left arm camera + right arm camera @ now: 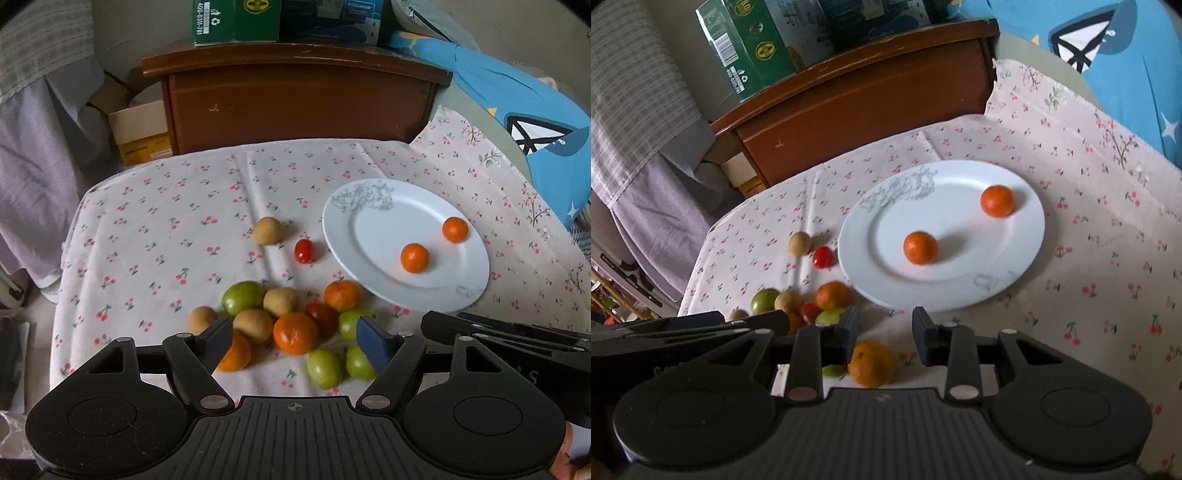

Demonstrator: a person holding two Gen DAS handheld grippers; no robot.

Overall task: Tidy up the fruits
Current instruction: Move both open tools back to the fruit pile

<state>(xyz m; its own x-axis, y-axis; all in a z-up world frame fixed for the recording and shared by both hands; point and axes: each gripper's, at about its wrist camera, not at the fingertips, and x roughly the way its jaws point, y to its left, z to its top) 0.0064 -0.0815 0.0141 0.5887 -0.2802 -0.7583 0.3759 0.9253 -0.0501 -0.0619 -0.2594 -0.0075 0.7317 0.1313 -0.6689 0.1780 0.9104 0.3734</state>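
A: Left tool (295,341): jaws wide apart, empty, over the heap of small orange, green and tan fruits (295,332) on the cherry-print clothed table (155,221). Advise straddling one orange, closing gently.

B: Right tool (884,332): jaws narrowly apart, empty. Round white plate (1027,236) carries two oranges. Near fruits hidden behind both tools.

Each gripper is matte black plastic: a ribbed central plate, a round disc housing on either side, and two angled link arms fastened with silver round pins. The left gripper (297,341) has dark blue finger pads (373,343). The right gripper (884,332) has the same dark blue pads (923,334).
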